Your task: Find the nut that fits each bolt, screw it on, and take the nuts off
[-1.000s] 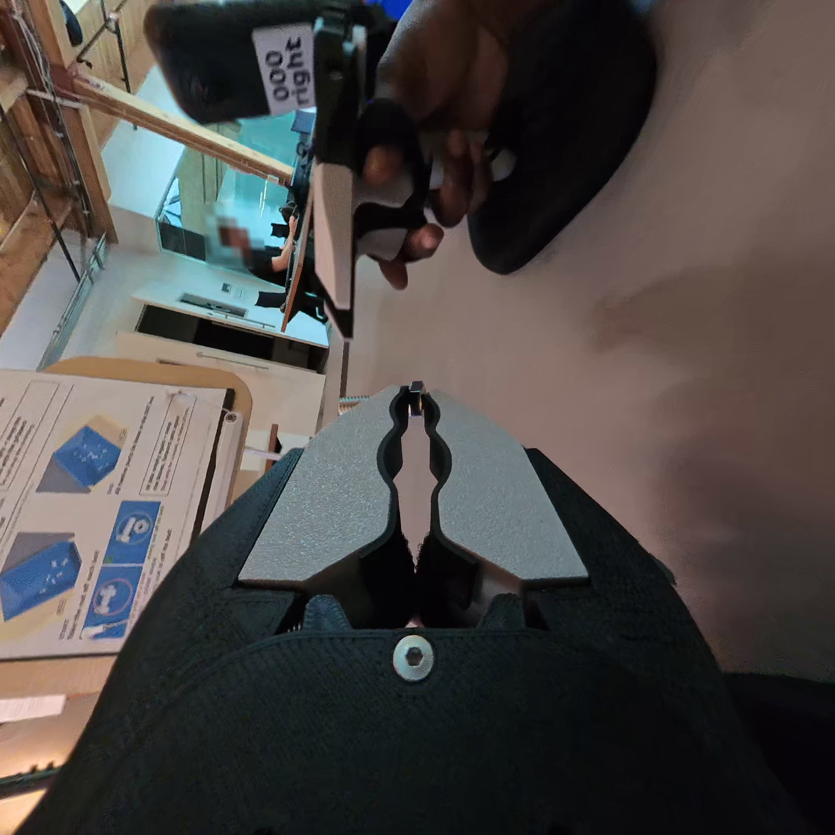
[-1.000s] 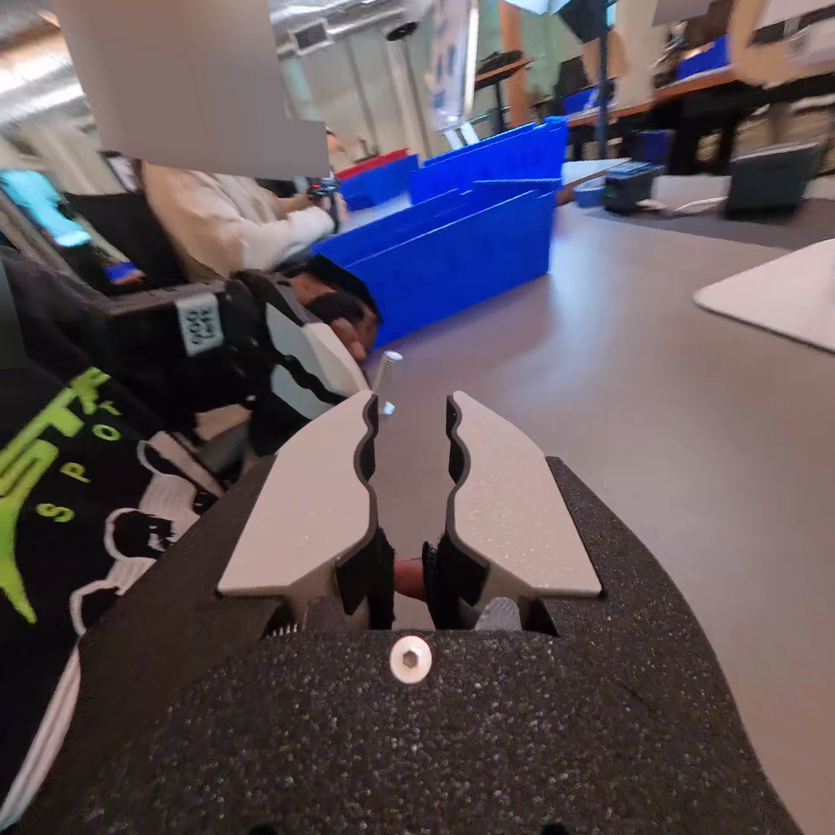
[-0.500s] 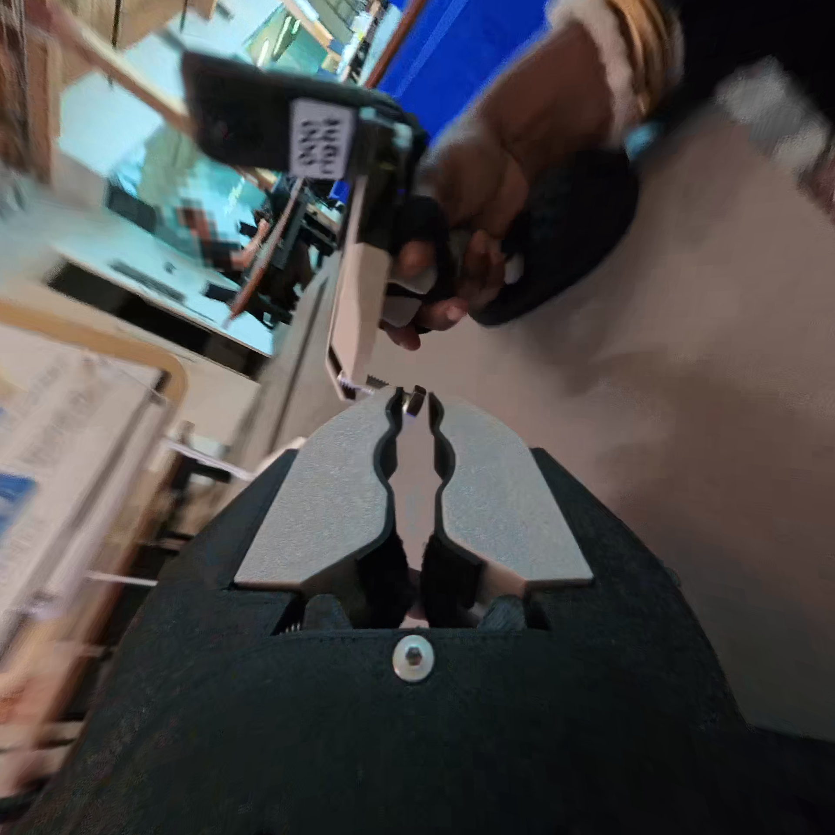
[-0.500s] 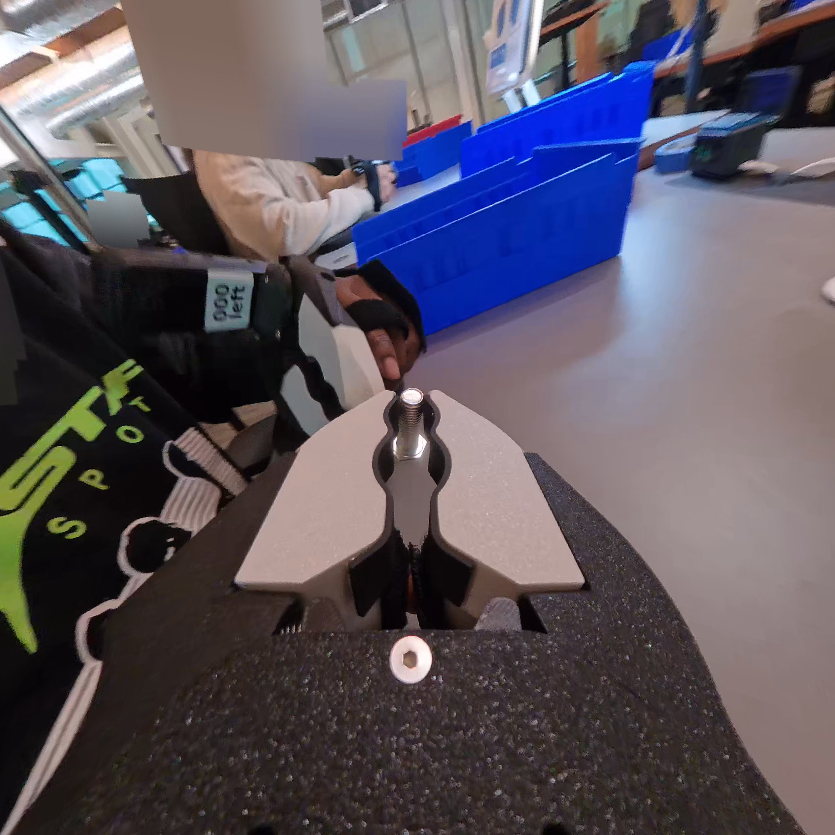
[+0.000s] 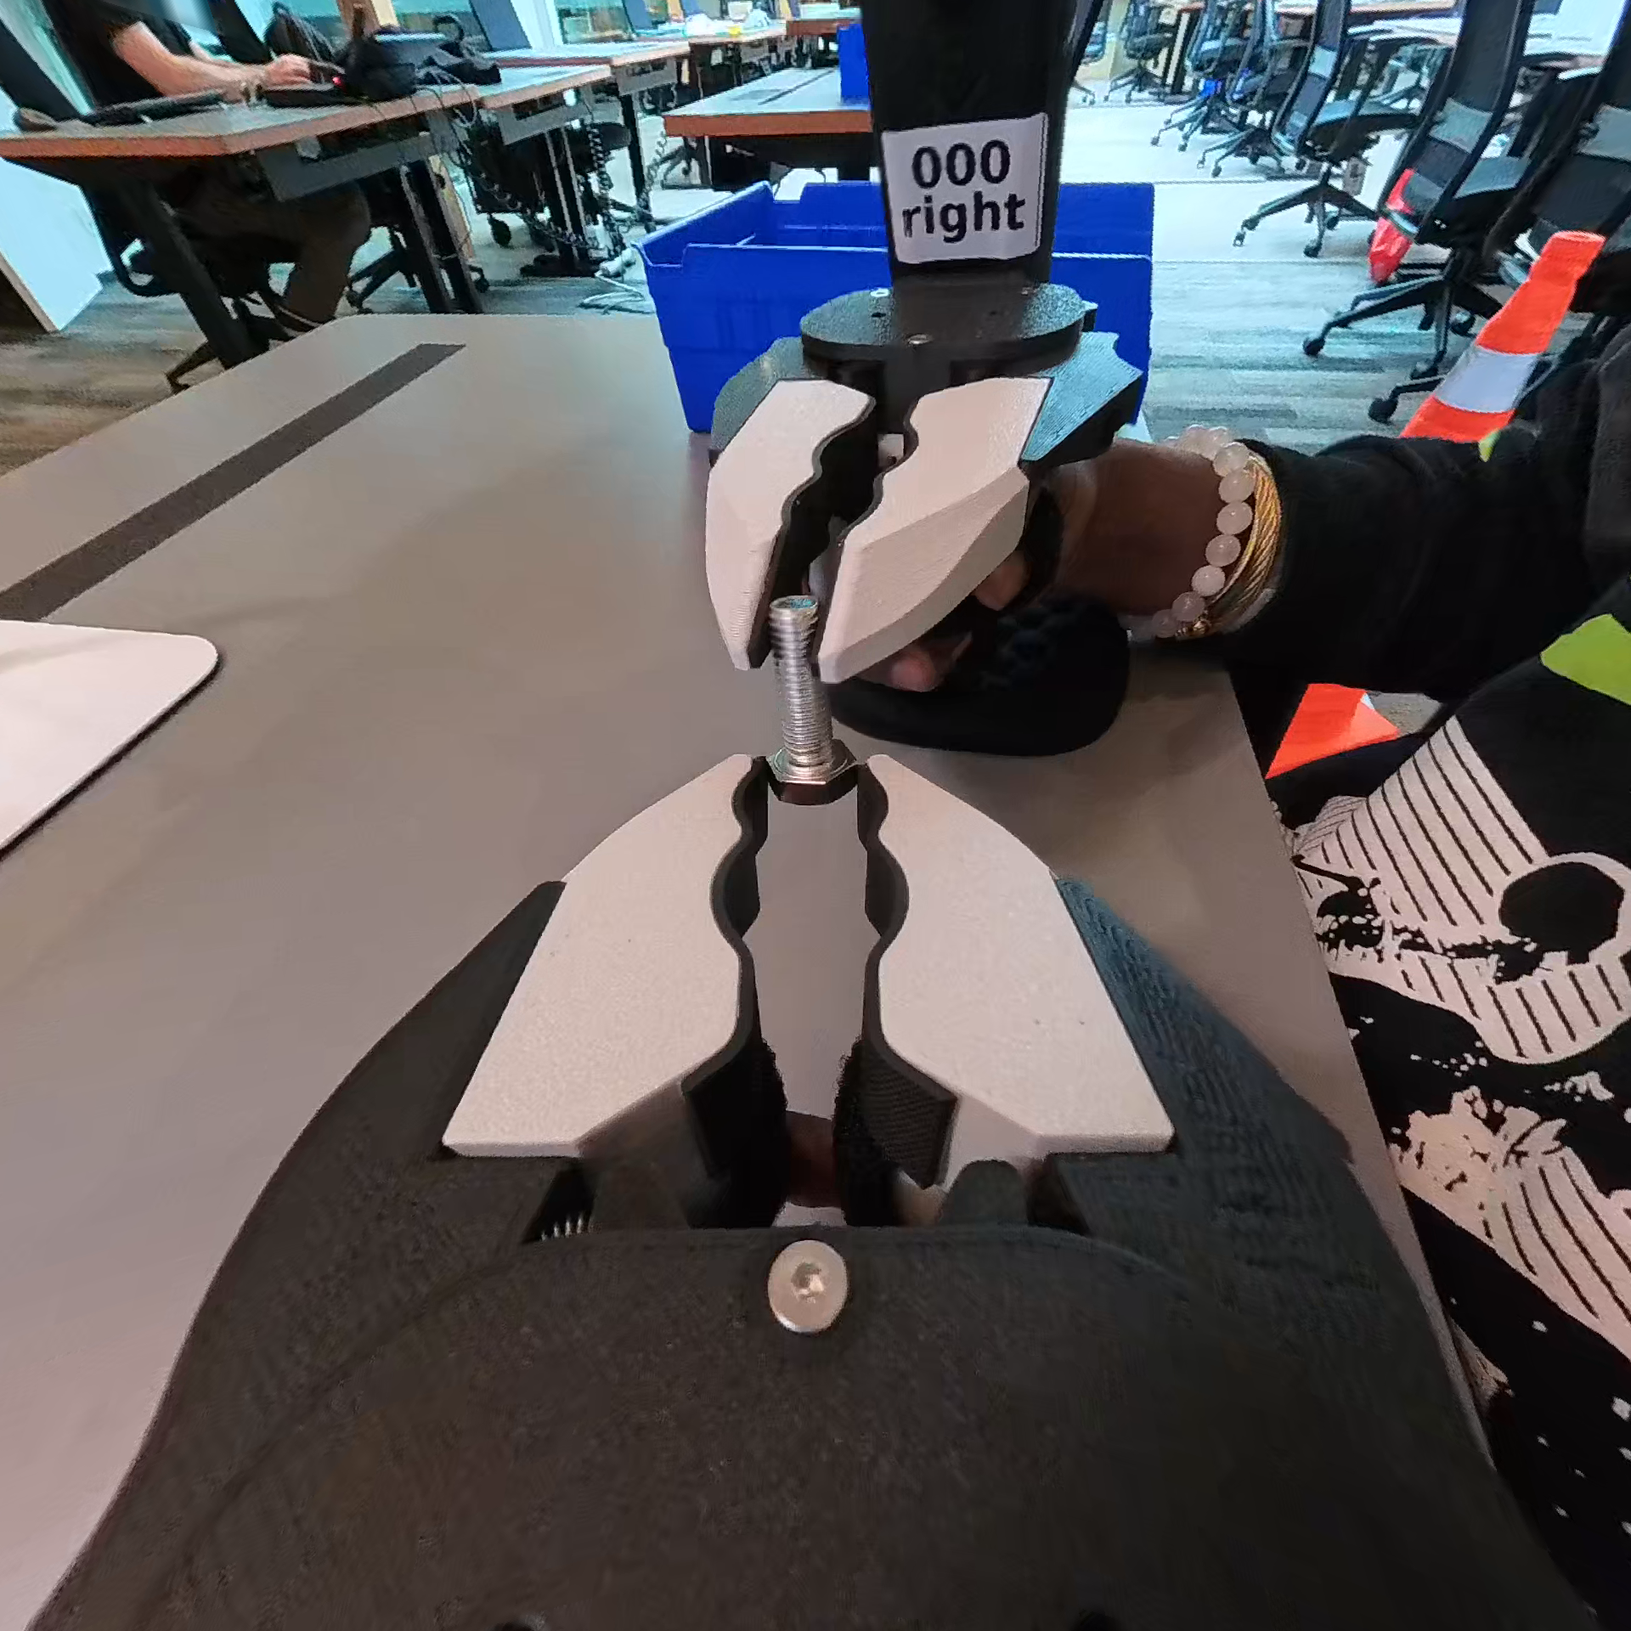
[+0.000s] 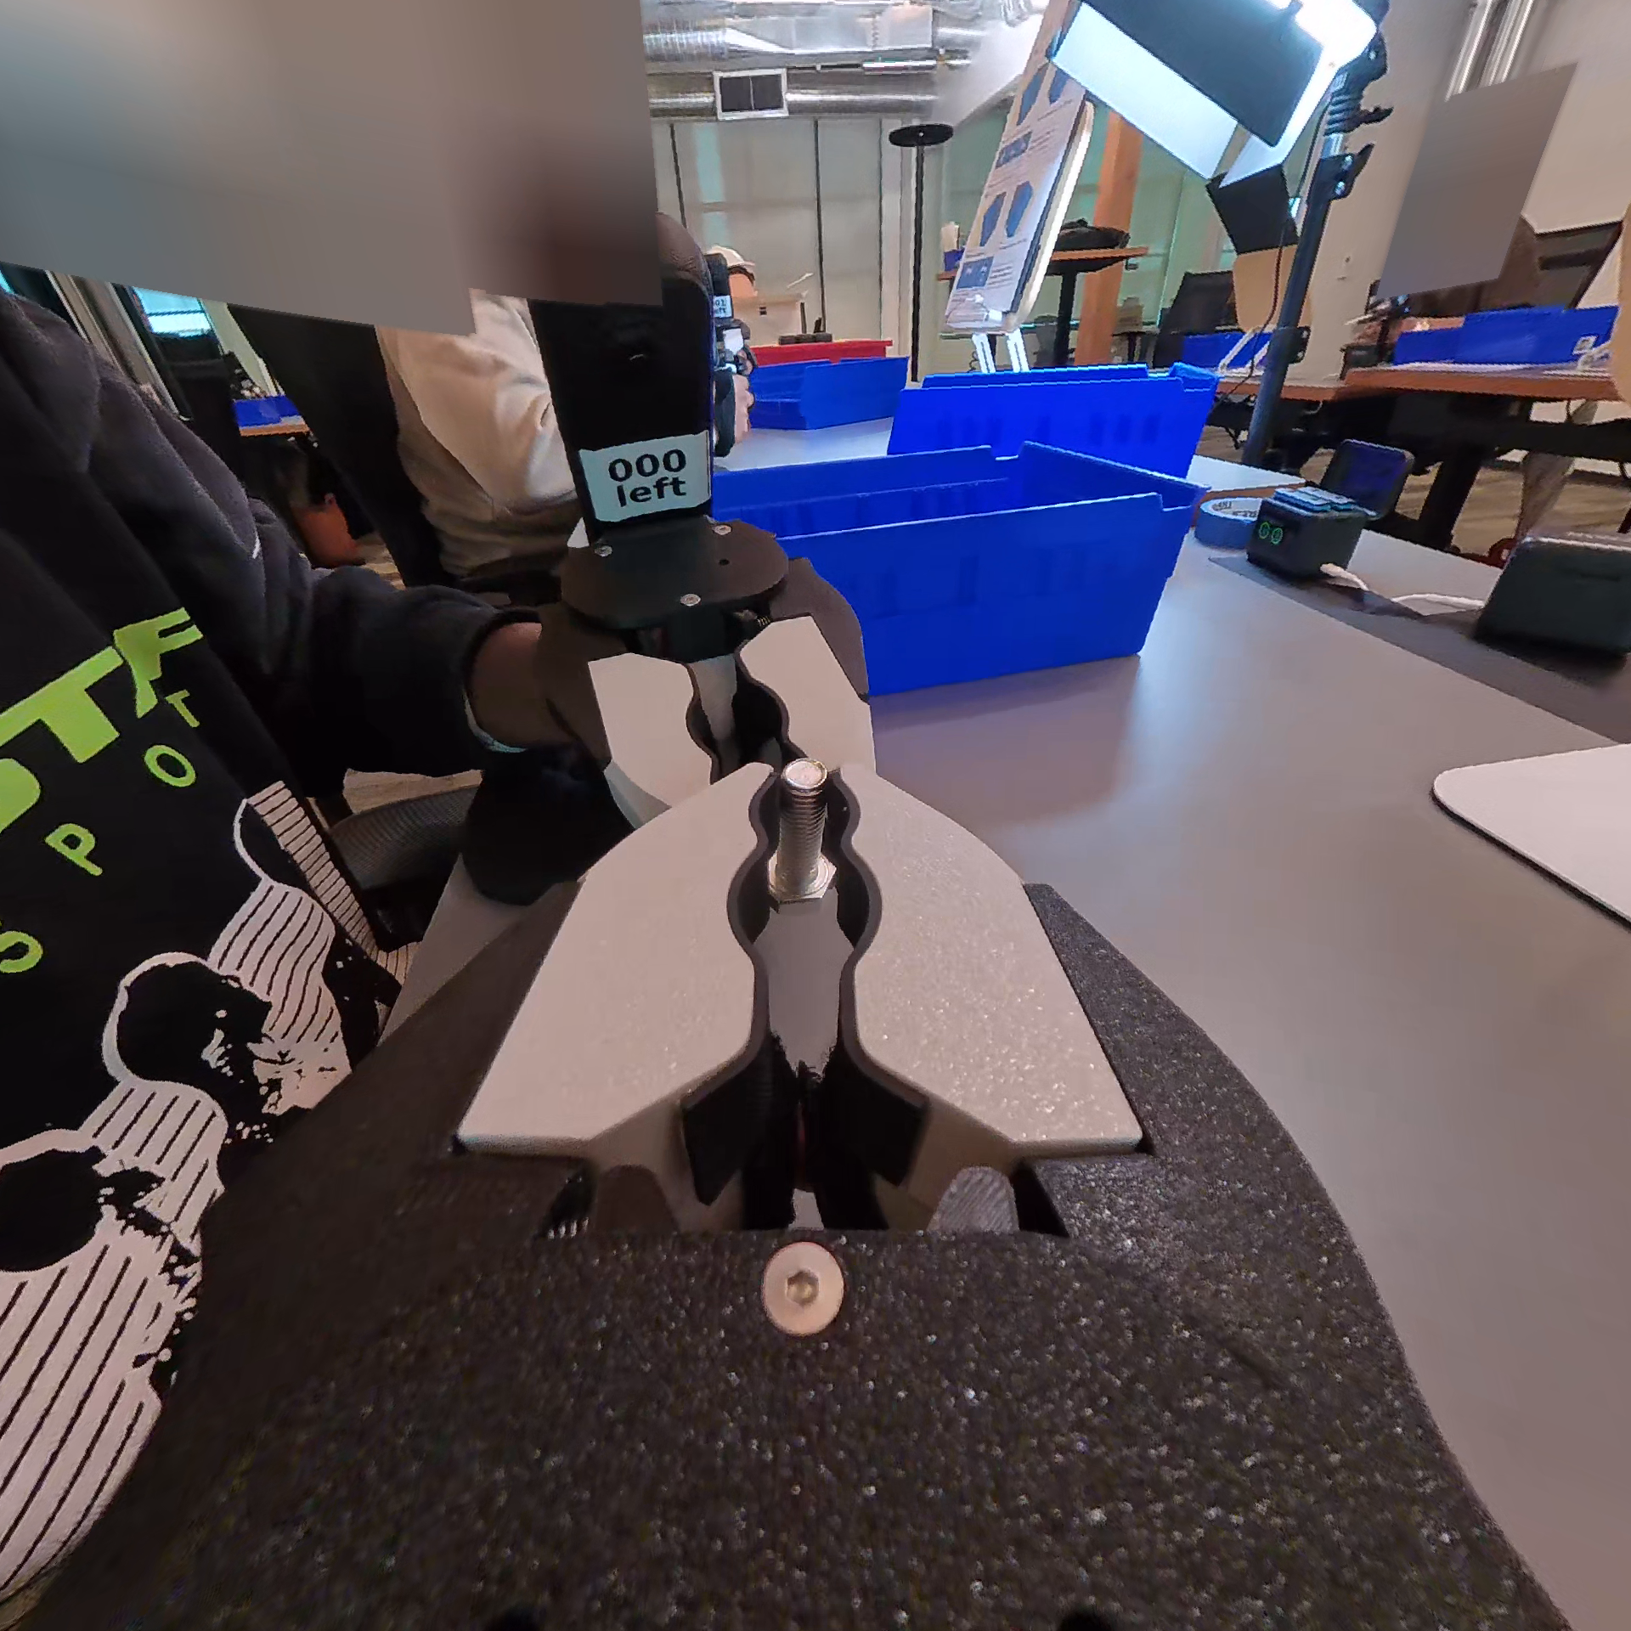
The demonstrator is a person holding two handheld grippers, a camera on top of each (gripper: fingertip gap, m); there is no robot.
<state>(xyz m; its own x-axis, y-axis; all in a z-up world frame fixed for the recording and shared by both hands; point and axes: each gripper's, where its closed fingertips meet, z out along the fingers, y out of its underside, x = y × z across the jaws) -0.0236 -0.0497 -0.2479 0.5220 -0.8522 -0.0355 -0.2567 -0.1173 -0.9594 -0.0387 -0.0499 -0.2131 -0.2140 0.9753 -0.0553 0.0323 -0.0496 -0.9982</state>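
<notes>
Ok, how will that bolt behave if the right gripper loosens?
The bolt looks like rigid metal, probably heavy for its size. Its round shaft would likely roll on the table. Its threads probably give the right gripper some bite, so slipping seems unlikely.

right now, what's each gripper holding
left gripper: shut on the hex nut
right gripper: shut on the bolt, near its threaded tip

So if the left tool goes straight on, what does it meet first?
Probably the right tool: the bolt runs from the nut at the left tool tips straight into it.
</notes>
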